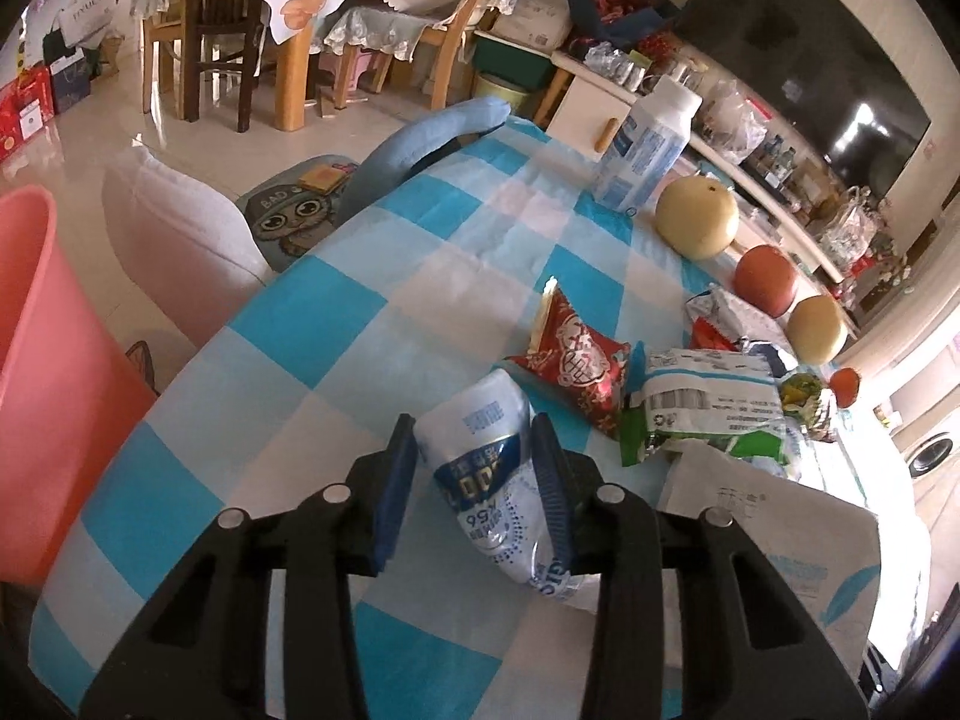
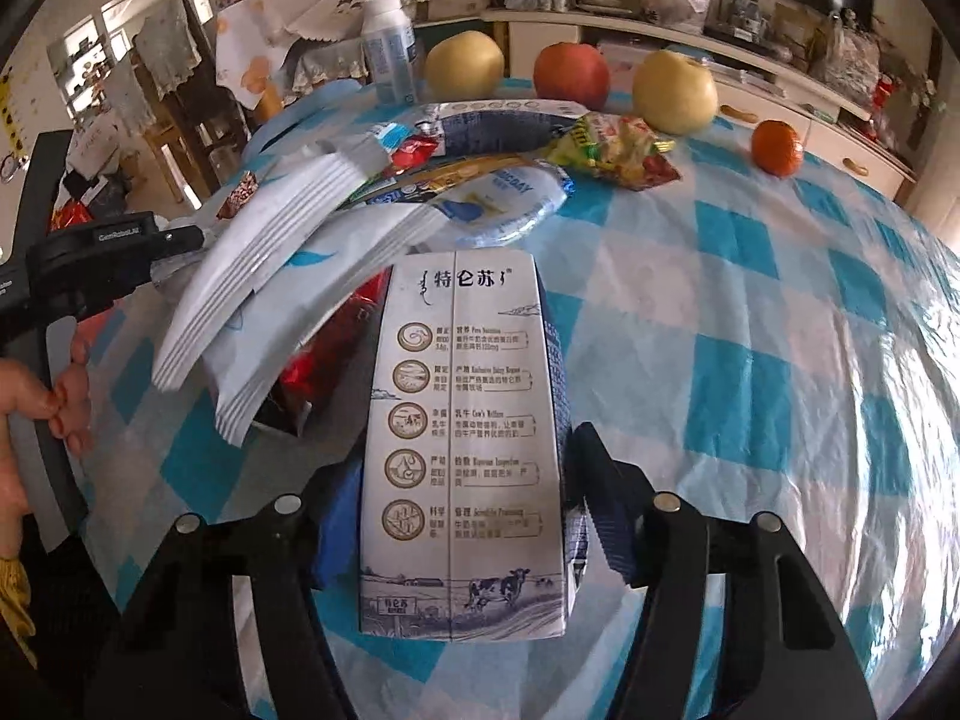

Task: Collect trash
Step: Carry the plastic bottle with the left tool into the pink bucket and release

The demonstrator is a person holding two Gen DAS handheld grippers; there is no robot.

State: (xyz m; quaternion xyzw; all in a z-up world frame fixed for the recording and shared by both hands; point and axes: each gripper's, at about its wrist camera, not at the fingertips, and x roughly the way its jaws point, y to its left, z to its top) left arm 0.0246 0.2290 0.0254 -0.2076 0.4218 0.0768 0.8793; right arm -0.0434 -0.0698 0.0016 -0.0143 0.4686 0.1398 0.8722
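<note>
In the left wrist view my left gripper point(image 1: 474, 438) is shut on a crushed white and blue plastic bottle point(image 1: 492, 468), held over the blue checked tablecloth point(image 1: 312, 324). A red snack wrapper point(image 1: 570, 369) and a green and white packet point(image 1: 702, 408) lie just beyond it. In the right wrist view my right gripper point(image 2: 462, 480) is shut on a white milk carton point(image 2: 465, 456) with printed text. Beyond it lie white packets point(image 2: 270, 276), a flattened clear bottle point(image 2: 498, 204) and a yellow wrapper point(image 2: 612, 147).
A pink bin point(image 1: 48, 372) stands on the floor left of the table. A white bottle point(image 1: 648, 144), pears point(image 1: 696, 216), an apple point(image 1: 768, 279) and a tangerine point(image 2: 777, 147) stand along the table's far side. Chairs point(image 1: 204, 30) and a cushion point(image 1: 174, 240) are beyond.
</note>
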